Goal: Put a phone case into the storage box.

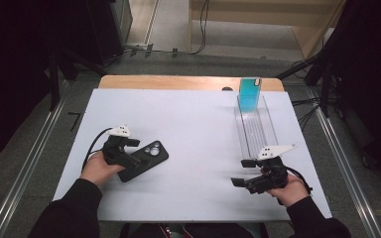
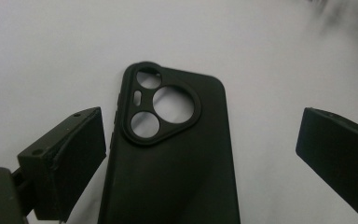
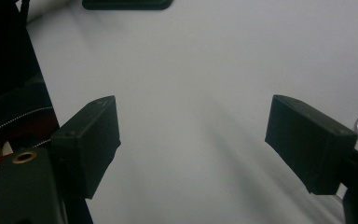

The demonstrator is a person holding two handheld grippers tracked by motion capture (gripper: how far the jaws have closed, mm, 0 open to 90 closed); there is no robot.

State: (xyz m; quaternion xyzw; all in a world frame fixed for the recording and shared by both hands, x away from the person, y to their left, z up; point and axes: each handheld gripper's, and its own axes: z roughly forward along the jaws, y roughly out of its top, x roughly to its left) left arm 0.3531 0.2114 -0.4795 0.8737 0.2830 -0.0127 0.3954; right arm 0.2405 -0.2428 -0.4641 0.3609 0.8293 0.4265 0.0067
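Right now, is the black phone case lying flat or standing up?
Lying flat: the black phone case rests back-up on the white table, its camera cutouts facing upward.

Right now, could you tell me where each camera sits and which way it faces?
High view: above the person's side, facing forward and down on the white table; forearms, hands and both claws show.
Left gripper view: on the left claw, over the black phone case; open jaws.
Right gripper view: on the right claw, facing bare table; open jaws.
Shared: the high and left gripper views show the case.

left gripper (image 1: 135,148): low, jaws spread wide | right gripper (image 1: 243,172): low, jaws spread wide, nothing between
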